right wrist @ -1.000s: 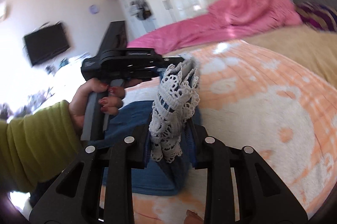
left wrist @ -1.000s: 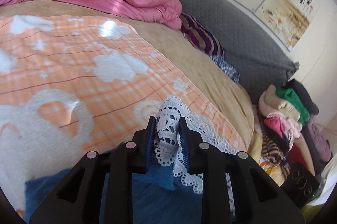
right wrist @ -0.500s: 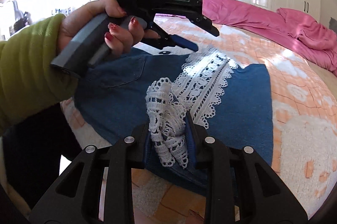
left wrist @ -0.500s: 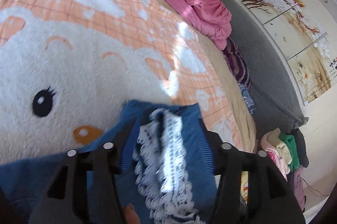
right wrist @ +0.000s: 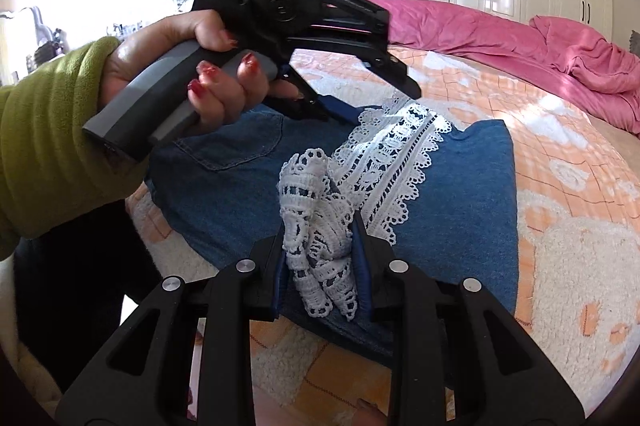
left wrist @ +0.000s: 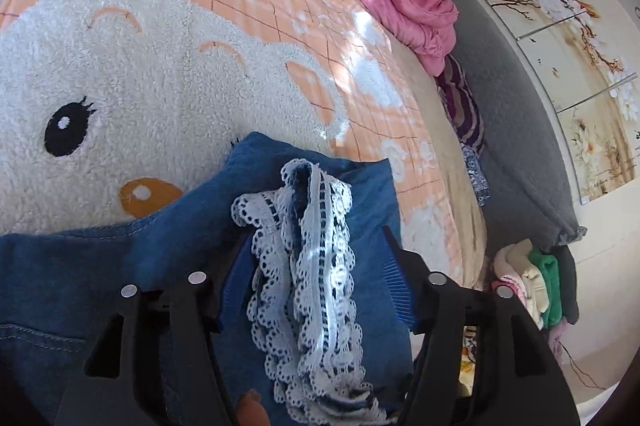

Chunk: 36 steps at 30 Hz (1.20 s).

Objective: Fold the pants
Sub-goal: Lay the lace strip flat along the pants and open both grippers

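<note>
1. The pants (right wrist: 420,209) lie folded on the blanket (right wrist: 560,153), under both grippers.
2. The right gripper (right wrist: 320,246) is clenched on the lace hem (right wrist: 316,218); lay the hem flat on the denim before letting go.
3. The left gripper (left wrist: 316,266) is released, and the lace lies loose between its fingers.
4. A second ago both grippers held the lace up above the blanket; now the left jaws have opened and its lace rests on the pants.
</note>
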Motion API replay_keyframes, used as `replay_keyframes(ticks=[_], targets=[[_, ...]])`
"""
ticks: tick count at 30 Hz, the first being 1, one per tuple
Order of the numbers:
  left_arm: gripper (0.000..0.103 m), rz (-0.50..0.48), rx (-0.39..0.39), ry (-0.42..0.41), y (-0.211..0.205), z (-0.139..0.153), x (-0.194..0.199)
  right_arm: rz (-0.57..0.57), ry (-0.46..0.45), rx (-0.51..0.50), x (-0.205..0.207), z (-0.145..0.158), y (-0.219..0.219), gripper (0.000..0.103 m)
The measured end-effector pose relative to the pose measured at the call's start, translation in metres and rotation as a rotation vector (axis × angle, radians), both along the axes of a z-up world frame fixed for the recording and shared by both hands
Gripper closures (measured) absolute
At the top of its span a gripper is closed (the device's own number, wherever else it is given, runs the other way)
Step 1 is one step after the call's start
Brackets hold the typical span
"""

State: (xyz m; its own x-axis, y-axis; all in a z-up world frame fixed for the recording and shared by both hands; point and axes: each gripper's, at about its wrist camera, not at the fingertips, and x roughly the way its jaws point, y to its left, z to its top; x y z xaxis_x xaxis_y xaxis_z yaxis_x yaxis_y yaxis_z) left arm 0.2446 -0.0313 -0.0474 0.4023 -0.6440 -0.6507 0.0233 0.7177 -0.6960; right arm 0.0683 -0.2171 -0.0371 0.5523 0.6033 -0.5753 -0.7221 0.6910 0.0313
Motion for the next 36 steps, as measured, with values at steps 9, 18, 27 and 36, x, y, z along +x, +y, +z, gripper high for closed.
replay_keyframes(ticks=[9, 18, 27, 36], targets=[[0.088, 0.032, 0.066, -0.093, 0.000, 0.014, -0.001, 0.003, -0.058, 0.002, -0.005, 0.005, 0.001, 0.083], [0.084, 0.113, 0.134, -0.096, 0.028, -0.007, -0.011, 0.083, -0.106, -0.122, -0.018, -0.010, 0.024, 0.072], [0.078, 0.135, 0.154, -0.165, 0.043, 0.018, -0.042, 0.102, -0.023, 0.077, -0.014, 0.013, -0.011, 0.055], [0.076, -0.007, 0.232, -0.224, -0.001, 0.029, -0.094, -0.163, 0.013, 0.101, 0.015, 0.016, -0.056, 0.054]])
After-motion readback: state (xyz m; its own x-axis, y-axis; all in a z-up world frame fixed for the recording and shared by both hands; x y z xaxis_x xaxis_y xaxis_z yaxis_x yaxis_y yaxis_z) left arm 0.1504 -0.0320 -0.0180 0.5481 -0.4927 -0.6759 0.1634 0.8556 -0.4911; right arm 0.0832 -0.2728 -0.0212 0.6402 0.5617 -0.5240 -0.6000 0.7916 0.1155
